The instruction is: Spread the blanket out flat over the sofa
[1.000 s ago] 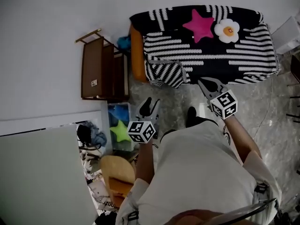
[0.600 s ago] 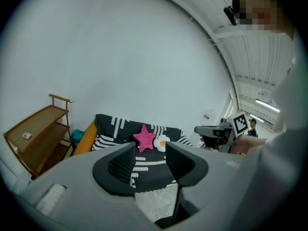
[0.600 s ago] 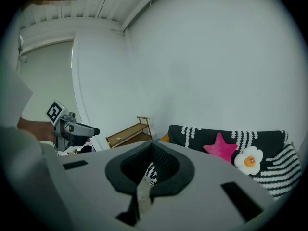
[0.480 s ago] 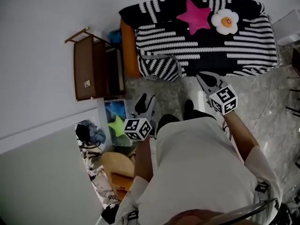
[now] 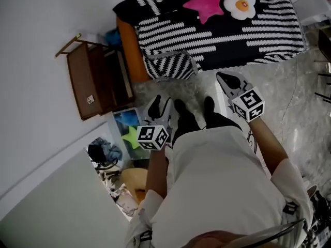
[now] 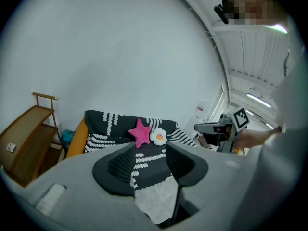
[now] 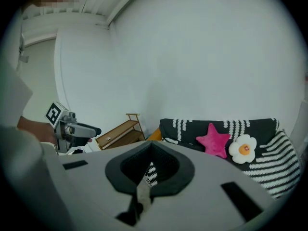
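The black-and-white striped blanket (image 5: 222, 32) covers the sofa (image 5: 129, 53) at the top of the head view, and one corner (image 5: 168, 65) hangs bunched at the front left. A pink star pillow (image 5: 206, 1) and a flower pillow (image 5: 240, 4) lie on it. My left gripper (image 5: 160, 107) is over the floor in front of the sofa, open and empty. In the left gripper view the blanket (image 6: 103, 124) is far off beyond the jaws. My right gripper (image 5: 226, 78) hovers short of the sofa's front edge, shut on nothing. It faces the star pillow (image 7: 214, 139).
A brown wooden rack (image 5: 95, 79) stands left of the sofa by the wall. A green star cushion (image 5: 132, 136) and clutter (image 5: 103, 154) lie on the floor at my left. A white box (image 5: 313, 4) sits right of the sofa. The person's feet (image 5: 194, 112) are between the grippers.
The sofa has slid up and tilted in the head view. Both grippers stay over the floor, away from the blanket, with their jaws unchanged.
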Tool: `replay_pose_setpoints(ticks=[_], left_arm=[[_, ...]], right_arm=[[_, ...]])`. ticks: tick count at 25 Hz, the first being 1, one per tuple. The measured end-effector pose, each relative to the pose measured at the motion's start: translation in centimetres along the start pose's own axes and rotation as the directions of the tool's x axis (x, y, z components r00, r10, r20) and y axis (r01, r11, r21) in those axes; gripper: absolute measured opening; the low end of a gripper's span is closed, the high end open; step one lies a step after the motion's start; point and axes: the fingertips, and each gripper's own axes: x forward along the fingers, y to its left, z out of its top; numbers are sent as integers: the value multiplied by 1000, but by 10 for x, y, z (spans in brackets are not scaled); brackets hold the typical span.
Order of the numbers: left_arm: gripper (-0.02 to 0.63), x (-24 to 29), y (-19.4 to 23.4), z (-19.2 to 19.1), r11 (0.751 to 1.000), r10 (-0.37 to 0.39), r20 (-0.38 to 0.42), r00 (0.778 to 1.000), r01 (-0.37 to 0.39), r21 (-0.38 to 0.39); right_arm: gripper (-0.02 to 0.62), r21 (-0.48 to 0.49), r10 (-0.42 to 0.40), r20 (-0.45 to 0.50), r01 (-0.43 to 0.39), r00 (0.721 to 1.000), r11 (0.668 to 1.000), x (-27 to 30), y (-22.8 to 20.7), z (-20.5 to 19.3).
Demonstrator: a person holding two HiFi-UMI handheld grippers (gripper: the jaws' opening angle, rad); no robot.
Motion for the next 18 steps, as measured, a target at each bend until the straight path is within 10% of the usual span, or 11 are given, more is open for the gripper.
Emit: replay_pose_setpoints(ticks=[18], left_arm=[[190, 114, 81, -82, 977, -186, -208, 960, 204, 66]], right_arm=[[-3, 137, -201, -79, 210, 976, 968, 68, -26, -79]])
